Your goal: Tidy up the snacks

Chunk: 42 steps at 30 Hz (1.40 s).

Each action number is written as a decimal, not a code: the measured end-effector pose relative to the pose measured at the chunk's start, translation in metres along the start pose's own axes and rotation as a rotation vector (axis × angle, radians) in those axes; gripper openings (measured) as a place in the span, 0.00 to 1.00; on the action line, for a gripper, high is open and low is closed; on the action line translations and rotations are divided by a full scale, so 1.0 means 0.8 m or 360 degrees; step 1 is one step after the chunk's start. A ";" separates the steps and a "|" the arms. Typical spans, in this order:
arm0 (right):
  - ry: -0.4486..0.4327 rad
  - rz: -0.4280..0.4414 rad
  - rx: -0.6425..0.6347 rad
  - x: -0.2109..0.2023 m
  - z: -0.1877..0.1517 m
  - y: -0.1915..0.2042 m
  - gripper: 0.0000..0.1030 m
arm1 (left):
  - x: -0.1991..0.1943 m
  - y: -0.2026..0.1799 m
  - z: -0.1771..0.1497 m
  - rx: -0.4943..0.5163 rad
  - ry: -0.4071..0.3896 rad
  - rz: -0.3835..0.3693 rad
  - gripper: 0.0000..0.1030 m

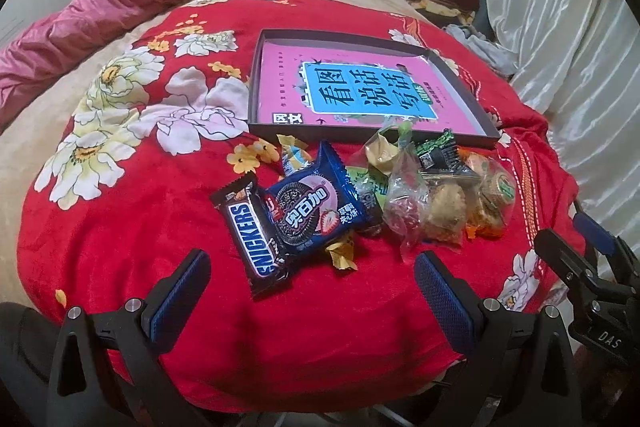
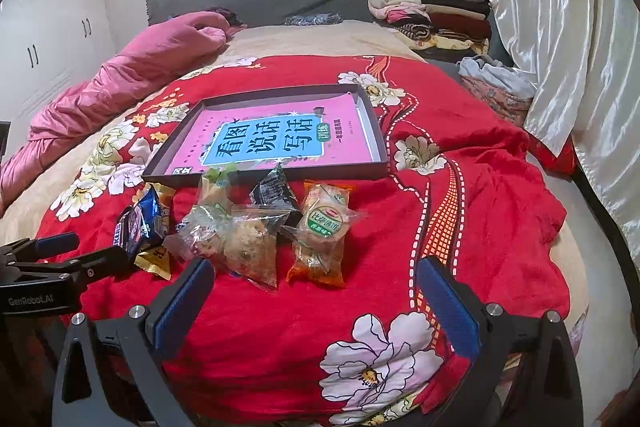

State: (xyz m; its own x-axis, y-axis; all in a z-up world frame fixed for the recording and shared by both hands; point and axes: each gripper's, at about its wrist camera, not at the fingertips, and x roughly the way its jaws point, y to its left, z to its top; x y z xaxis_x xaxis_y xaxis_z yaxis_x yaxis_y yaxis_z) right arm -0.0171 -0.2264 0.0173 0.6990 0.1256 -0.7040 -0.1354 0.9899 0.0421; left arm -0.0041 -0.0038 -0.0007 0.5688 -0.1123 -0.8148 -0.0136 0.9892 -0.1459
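A: The snacks lie heaped on the bed's red blanket, just before the shallow box.

B: Both the left tongs and right tongs gape, empty (overlapping wrappers may drag neighbours along).

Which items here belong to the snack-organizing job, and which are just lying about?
Job:
Snickers bar
Oreo pack
clear snack bags
orange biscuit pack
shallow box

Lying about:
pink quilt
folded clothes
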 end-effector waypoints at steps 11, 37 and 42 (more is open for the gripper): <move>-0.0006 -0.0010 -0.0007 0.001 0.001 0.001 1.00 | 0.000 -0.002 0.000 0.0013 -0.0001 -0.0008 0.98; 0.0002 -0.0009 0.0002 0.012 0.003 -0.001 1.00 | 0.005 0.004 0.001 -0.0008 0.0013 -0.0001 0.98; -0.0004 -0.0005 0.0001 0.016 0.005 -0.002 1.00 | 0.010 0.014 0.002 -0.0040 0.0037 -0.0008 0.98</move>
State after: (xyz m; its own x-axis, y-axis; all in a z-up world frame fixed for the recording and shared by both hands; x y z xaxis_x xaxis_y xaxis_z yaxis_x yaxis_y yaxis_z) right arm -0.0056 -0.2261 0.0110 0.7013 0.1225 -0.7023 -0.1329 0.9903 0.0401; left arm 0.0013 0.0065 -0.0077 0.5495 -0.1195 -0.8269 -0.0319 0.9860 -0.1637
